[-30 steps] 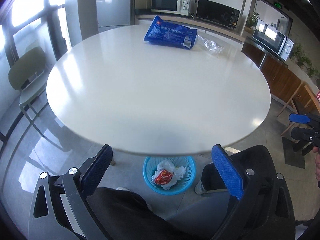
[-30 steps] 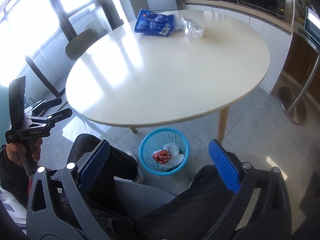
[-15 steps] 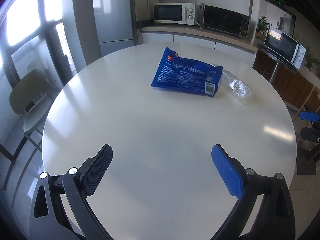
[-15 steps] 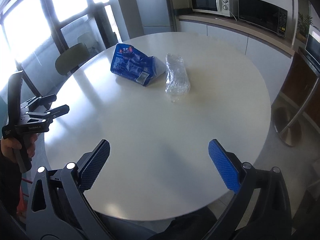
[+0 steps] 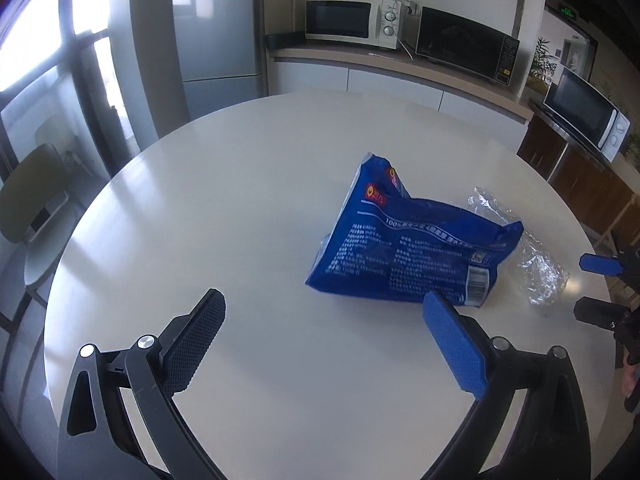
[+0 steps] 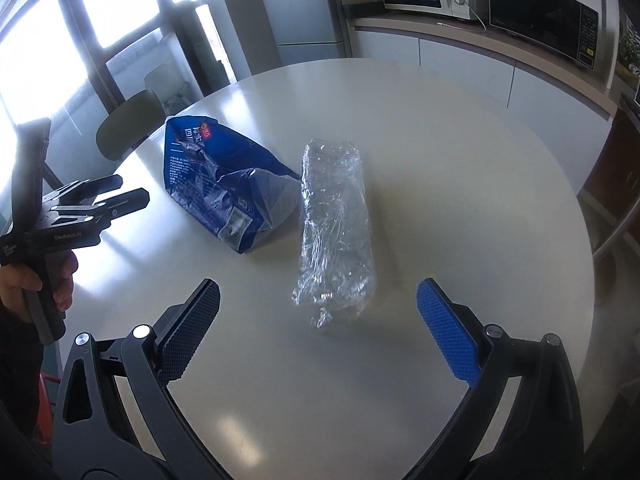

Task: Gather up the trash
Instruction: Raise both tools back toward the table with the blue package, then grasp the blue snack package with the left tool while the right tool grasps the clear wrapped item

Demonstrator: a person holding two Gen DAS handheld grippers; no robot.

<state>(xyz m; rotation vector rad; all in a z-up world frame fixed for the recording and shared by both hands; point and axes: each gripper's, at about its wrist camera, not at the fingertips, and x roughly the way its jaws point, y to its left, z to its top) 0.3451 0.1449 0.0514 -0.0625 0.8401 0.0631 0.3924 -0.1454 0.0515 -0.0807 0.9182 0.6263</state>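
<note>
A blue printed plastic bag (image 5: 404,252) lies on the round white table (image 5: 240,208), with a crumpled clear plastic wrapper (image 5: 532,256) just to its right. My left gripper (image 5: 324,340) is open above the table, its blue fingertip close to the bag's near edge. In the right wrist view the clear wrapper (image 6: 334,236) lies straight ahead of my open right gripper (image 6: 318,320), slightly beyond its fingertips, and the blue bag (image 6: 224,188) sits to its left. Both grippers hold nothing.
A green chair (image 5: 30,204) stands left of the table (image 6: 460,184). Microwaves (image 5: 352,22) sit on a counter behind, beside a fridge (image 5: 216,36). The left gripper with a hand on it (image 6: 60,220) shows at the left of the right wrist view.
Both grippers rose from under the table edge, where a blue bin with trash showed, and moved forward over the table; the bag and wrapper are now much nearer. Both stayed open.
</note>
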